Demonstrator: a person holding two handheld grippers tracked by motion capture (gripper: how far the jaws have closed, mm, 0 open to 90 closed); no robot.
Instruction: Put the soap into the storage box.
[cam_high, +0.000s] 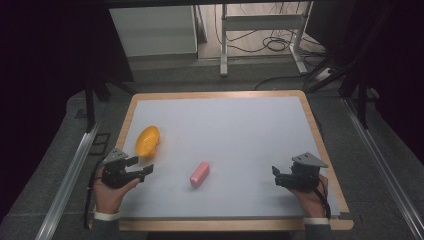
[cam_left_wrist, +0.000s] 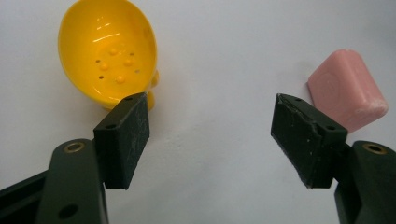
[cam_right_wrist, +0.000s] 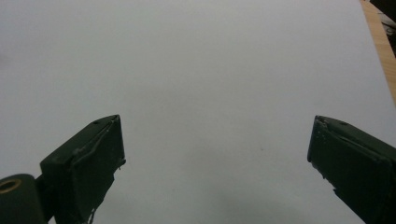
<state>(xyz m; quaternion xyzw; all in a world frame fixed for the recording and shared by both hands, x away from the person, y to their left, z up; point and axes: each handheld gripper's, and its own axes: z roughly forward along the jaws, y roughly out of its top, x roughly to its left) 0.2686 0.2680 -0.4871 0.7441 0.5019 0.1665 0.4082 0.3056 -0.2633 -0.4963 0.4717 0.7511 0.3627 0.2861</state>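
Two hand-held grippers sit low over a white bench (cam_high: 240, 130) on which a pink soap bar (cam_high: 199, 173) and a yellow soap dish (cam_high: 147, 141) lie well apart. The left gripper (cam_high: 141, 168), held at the near left of the bench, has its fingers (cam_left_wrist: 123, 135) spread wide and empty. In the left gripper view the dish sits just beyond the left-hand finger, its perforated hollow facing up, while the soap bar (cam_left_wrist: 348, 91) lies ahead and off to the right, just past the other finger.

In the high view the bar rests near the bench's middle, toward the near edge, its long axis running slantwise from near-left to far-right. The left gripper is plainly the nearer of the two; the right gripper (cam_high: 278, 176) sits well off by the near right edge, its fingers (cam_right_wrist: 91, 163) likewise wide apart with bare white surface between them.

A grasp on the bar would likely call for the left gripper to swing right and turn so the fingers close across the short sides. Open bench lies all round the bar, and the dish is close by on the far left.
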